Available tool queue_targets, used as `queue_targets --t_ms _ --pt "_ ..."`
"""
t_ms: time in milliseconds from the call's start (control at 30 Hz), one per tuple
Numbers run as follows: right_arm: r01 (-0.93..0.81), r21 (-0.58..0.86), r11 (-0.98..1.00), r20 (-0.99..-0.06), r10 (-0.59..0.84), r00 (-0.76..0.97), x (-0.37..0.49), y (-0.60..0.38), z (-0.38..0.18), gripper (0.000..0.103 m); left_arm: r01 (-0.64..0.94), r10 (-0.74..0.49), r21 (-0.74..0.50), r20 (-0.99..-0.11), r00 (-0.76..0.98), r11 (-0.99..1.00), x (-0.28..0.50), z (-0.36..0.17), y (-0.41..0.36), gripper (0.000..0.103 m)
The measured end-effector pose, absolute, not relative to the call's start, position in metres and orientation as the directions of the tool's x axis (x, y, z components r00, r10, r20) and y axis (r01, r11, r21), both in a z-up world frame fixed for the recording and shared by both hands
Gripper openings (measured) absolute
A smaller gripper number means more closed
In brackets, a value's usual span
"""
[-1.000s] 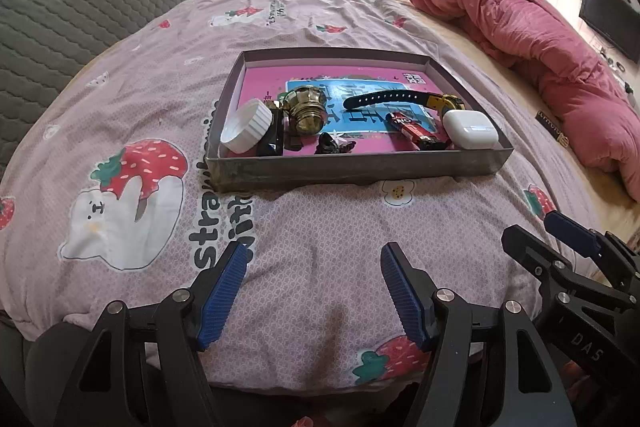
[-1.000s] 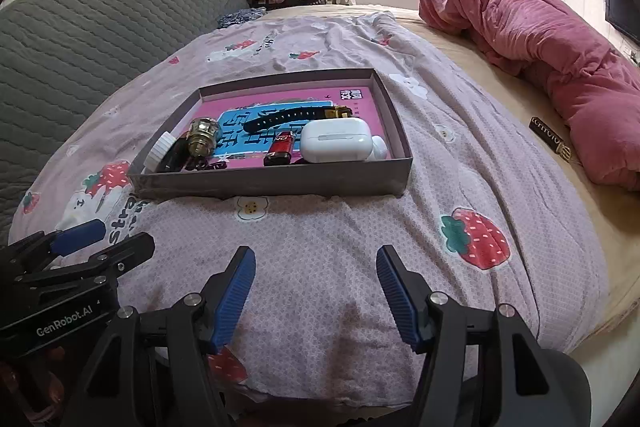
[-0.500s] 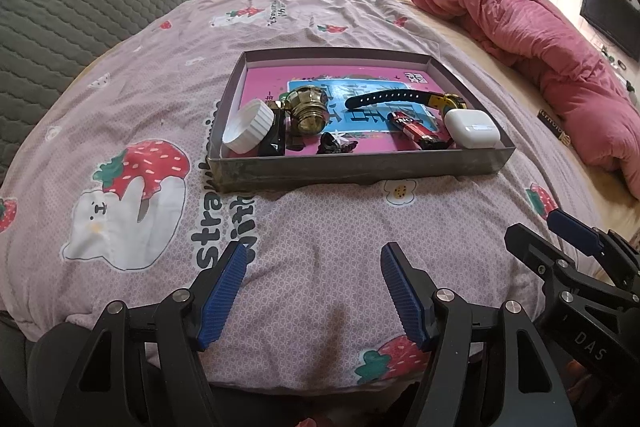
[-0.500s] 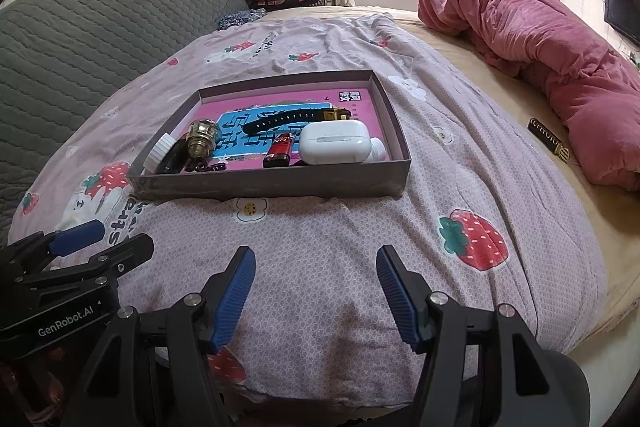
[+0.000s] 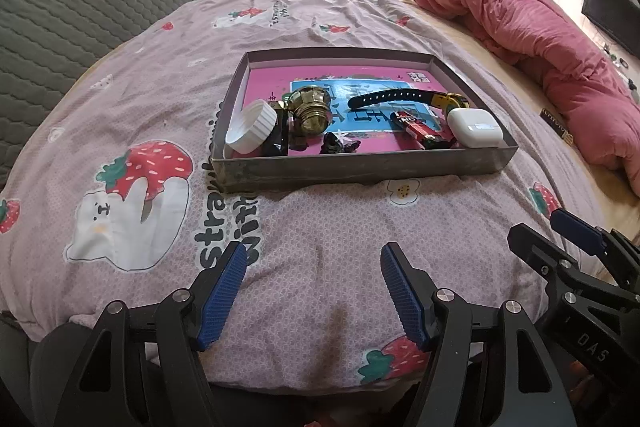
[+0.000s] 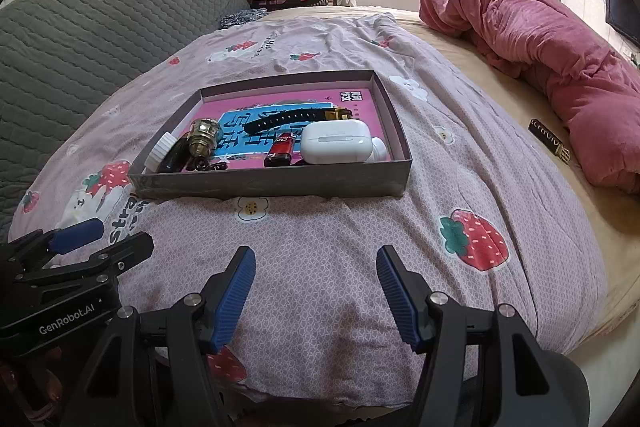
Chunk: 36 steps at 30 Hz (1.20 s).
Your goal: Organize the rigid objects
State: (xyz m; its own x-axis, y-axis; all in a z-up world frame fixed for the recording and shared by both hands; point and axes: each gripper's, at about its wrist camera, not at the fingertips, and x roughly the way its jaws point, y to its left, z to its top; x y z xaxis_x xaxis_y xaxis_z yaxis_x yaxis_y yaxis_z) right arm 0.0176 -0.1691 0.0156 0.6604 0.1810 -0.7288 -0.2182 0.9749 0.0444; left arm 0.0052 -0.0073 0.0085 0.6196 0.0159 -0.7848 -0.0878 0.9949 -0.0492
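We hold our left gripper (image 5: 312,291) and right gripper (image 6: 316,293) spread wide, empty, over bare quilt (image 5: 320,227) just short of the tray's (image 5: 360,167) near wall.

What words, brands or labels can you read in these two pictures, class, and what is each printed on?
"GenRobot.AI": body of the left gripper.
"DAS": body of the right gripper.
"straw…": bedspread, partly hidden.
"ON": red lighter.
Blue card in the box: large characters, unreadable; QR code beside it.
Black strip: gold lettering, blurred.
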Motion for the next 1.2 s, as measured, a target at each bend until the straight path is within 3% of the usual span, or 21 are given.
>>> queue_targets --t_ms 1200 --pt "-0.219 0.048 0.975 -0.724 0.185 0.665 0.0186 -0.1724 0.0163 0.062 -0.101 0.053 -0.012 -0.788 0.614 0.995 0.006 0.0068 -0.0092 0.071"
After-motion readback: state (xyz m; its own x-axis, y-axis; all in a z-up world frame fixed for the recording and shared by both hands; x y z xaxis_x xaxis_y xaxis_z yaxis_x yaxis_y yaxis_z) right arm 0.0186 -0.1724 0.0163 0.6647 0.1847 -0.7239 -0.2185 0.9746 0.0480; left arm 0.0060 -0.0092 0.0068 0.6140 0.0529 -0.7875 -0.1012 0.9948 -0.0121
